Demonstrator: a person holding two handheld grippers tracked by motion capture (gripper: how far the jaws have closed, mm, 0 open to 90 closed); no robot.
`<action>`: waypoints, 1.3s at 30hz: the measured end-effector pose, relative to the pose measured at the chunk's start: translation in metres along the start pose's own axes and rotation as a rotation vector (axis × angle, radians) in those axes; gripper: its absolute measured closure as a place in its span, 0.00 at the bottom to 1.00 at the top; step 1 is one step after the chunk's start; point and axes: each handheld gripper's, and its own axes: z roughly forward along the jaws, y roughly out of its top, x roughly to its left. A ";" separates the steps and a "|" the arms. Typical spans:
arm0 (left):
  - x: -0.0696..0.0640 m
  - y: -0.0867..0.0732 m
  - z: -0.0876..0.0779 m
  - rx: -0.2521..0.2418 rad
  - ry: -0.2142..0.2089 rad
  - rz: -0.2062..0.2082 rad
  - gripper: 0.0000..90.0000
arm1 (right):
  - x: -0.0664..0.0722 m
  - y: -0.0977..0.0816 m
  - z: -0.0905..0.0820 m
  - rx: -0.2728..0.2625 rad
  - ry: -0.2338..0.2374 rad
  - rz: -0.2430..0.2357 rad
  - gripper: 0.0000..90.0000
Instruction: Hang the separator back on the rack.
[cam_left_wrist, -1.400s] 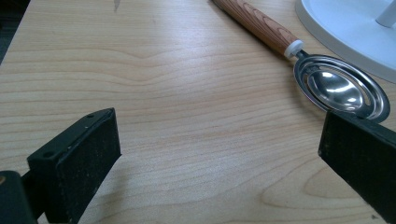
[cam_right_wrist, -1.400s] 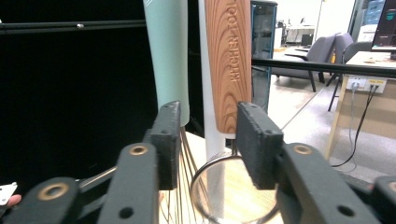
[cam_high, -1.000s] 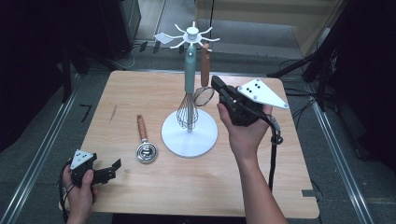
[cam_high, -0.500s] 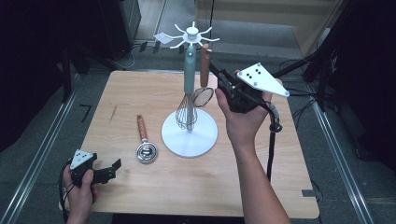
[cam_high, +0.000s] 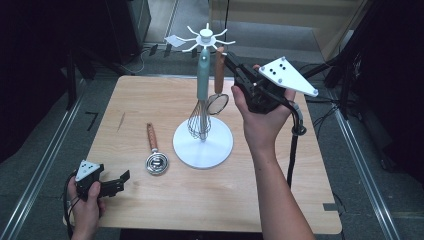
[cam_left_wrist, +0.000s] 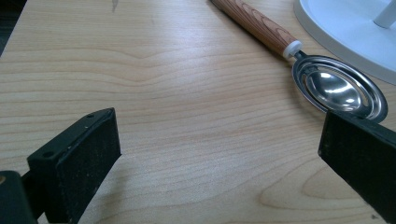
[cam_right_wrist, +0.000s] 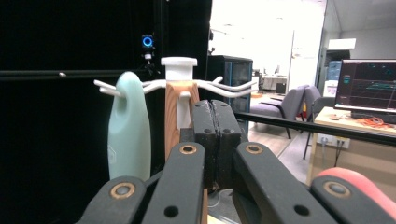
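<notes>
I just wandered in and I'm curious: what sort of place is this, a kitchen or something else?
Probably a lab or office workspace, not a kitchen. Beyond the wooden table with its white utensil stand are a computer monitor, grey office chairs and cables on the floor.

right tool (cam_high: 231, 59) raised, nearer rack's hooks (cam_high: 206, 39)

We carry black grippers: the right gripper (cam_high: 231, 60) bears brass rivets, a white dotted triangular plate and black cable.
</notes>
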 end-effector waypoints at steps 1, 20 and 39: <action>0.000 0.000 0.000 0.001 0.000 0.001 0.00 | 0.000 0.001 0.000 -0.005 0.004 0.004 1.00; 0.000 0.000 0.000 -0.002 -0.023 -0.006 0.00 | 0.019 0.004 -0.008 -0.015 0.061 -0.026 1.00; 0.001 0.000 0.000 -0.004 -0.026 -0.006 0.00 | 0.027 0.001 -0.009 -0.005 0.073 -0.040 1.00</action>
